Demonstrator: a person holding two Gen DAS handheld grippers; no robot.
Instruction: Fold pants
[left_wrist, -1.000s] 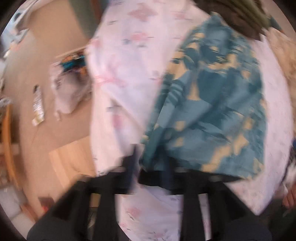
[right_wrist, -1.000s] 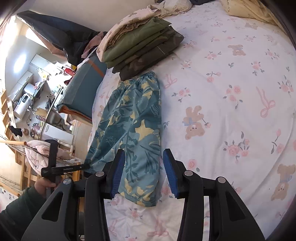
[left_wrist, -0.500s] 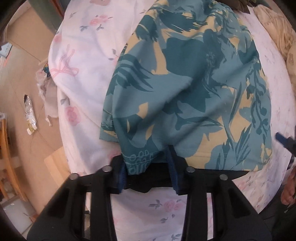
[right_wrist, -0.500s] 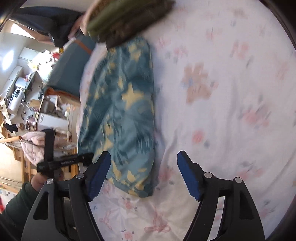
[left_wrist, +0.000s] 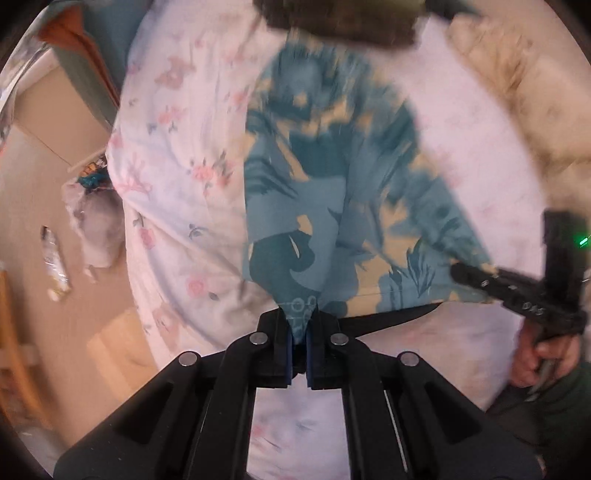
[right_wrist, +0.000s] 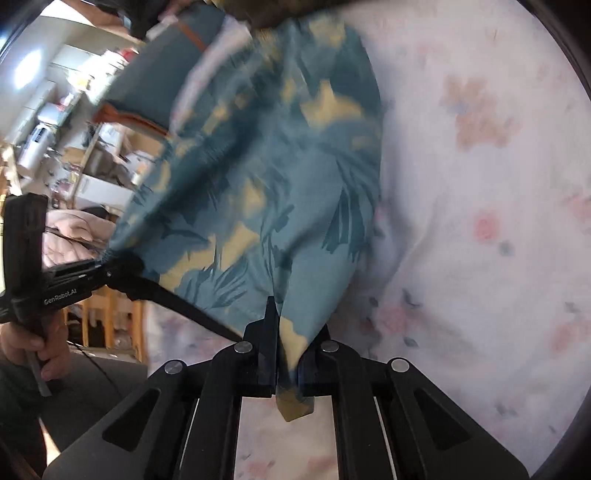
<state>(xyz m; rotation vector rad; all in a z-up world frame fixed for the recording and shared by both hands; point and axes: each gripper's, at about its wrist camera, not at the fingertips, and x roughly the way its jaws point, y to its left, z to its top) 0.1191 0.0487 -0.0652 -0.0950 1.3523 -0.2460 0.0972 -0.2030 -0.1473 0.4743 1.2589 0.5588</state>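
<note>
The pants are teal shorts with yellow patches (left_wrist: 332, 206), lying lengthwise on the floral bed sheet (left_wrist: 177, 177), waistband at the far end. My left gripper (left_wrist: 300, 332) is shut on the near left corner of the hem. My right gripper (right_wrist: 287, 354) is shut on the near right corner of the hem, and the cloth (right_wrist: 258, 184) rises off the sheet. The right gripper also shows in the left wrist view (left_wrist: 458, 271), at the hem's right corner. The left gripper shows in the right wrist view (right_wrist: 125, 264).
A stack of folded dark green clothes (left_wrist: 343, 18) lies just beyond the waistband. A cream pillow (left_wrist: 517, 85) is at the far right. The bed's left edge drops to a tan floor with litter (left_wrist: 55, 258). A teal cushion (right_wrist: 162, 81) and cluttered shelves (right_wrist: 55, 129) lie left.
Both grippers have shut on the near hem corners; the right one was wide open half a second ago. The near end of the shorts has lifted off the sheet.
</note>
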